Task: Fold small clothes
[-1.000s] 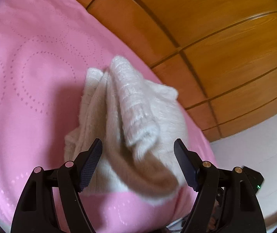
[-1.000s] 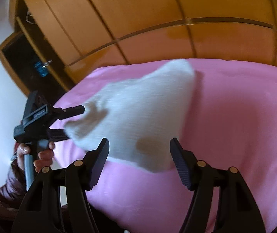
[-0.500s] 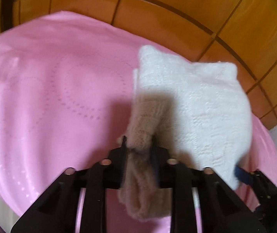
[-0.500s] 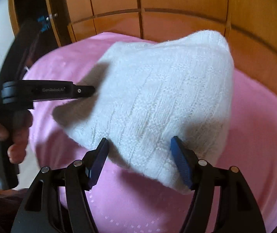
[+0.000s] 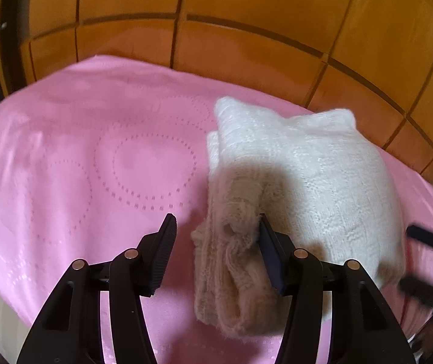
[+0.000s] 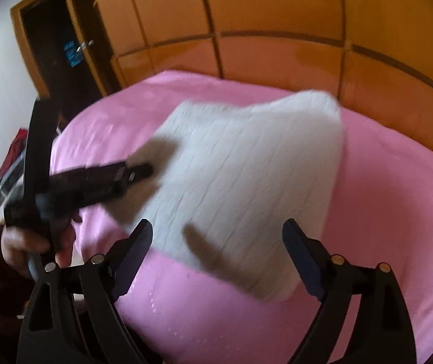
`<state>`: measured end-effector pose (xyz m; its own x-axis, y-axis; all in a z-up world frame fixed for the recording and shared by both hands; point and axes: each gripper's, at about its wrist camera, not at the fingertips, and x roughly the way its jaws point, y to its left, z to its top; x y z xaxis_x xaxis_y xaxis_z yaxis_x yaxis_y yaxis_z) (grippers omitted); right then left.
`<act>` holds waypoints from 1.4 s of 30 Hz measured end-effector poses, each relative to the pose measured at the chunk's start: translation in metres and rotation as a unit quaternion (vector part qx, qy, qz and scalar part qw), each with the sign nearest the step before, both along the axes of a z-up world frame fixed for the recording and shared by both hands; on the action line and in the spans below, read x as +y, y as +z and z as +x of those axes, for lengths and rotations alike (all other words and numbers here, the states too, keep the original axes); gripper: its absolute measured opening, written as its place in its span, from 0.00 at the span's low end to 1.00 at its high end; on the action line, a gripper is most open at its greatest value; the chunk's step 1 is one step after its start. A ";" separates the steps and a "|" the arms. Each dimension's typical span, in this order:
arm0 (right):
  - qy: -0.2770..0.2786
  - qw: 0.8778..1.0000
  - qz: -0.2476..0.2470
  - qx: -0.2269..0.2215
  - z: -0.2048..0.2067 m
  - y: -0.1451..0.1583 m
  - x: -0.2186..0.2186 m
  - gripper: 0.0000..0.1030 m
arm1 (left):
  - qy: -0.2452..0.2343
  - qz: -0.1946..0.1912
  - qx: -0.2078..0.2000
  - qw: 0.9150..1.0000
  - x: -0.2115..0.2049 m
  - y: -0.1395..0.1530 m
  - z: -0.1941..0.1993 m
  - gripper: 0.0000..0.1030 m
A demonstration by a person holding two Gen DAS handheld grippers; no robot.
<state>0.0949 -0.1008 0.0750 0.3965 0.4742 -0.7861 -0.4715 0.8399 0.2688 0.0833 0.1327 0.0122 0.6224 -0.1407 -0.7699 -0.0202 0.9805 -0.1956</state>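
On the far left of the right wrist view, a person's hand (image 6: 34, 242) grips the handle of the left tongs (image 6: 137, 171), whose tip reaches to the left edge of the white knitted garment (image 6: 246, 182); from this side I cannot tell how its jaws stand. The left wrist view shows it: the left tongs (image 5: 216, 242) stand apart, having just been opening, with the rolled, fuzzy end of the white knitted garment (image 5: 307, 176) between them. Its right finger (image 5: 269, 254) lies against the knit and its left finger (image 5: 163, 248) is clear of it, so nothing is clamped. The garment lies folded into a thick pad on the pink bedspread (image 5: 80, 166), which is stamped with dotted heart outlines, and its far corners come close to the wooden panelled wall (image 5: 246, 45) behind the bed. Further right, the right tongs (image 6: 216, 261) hover at the garment's near edge with the jaws wide apart, having just been opening, and the pads touch no cloth. In the left wrist view the right tongs (image 5: 422, 261) show only as a dark blur at the right edge.
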 end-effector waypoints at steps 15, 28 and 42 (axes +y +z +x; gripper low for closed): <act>-0.059 0.998 0.027 0.015 0.094 0.011 -0.005 0.85 | -0.008 0.000 0.002 1.000 -0.001 0.000 0.004 0.65; -0.055 0.993 -0.024 0.097 0.156 -0.049 0.015 0.88 | -0.029 -0.021 0.019 0.999 0.002 -0.023 0.014 0.69; -0.145 0.964 0.163 0.153 0.115 -0.077 -0.094 0.96 | -0.047 -0.138 0.032 0.989 0.030 -0.046 0.020 0.70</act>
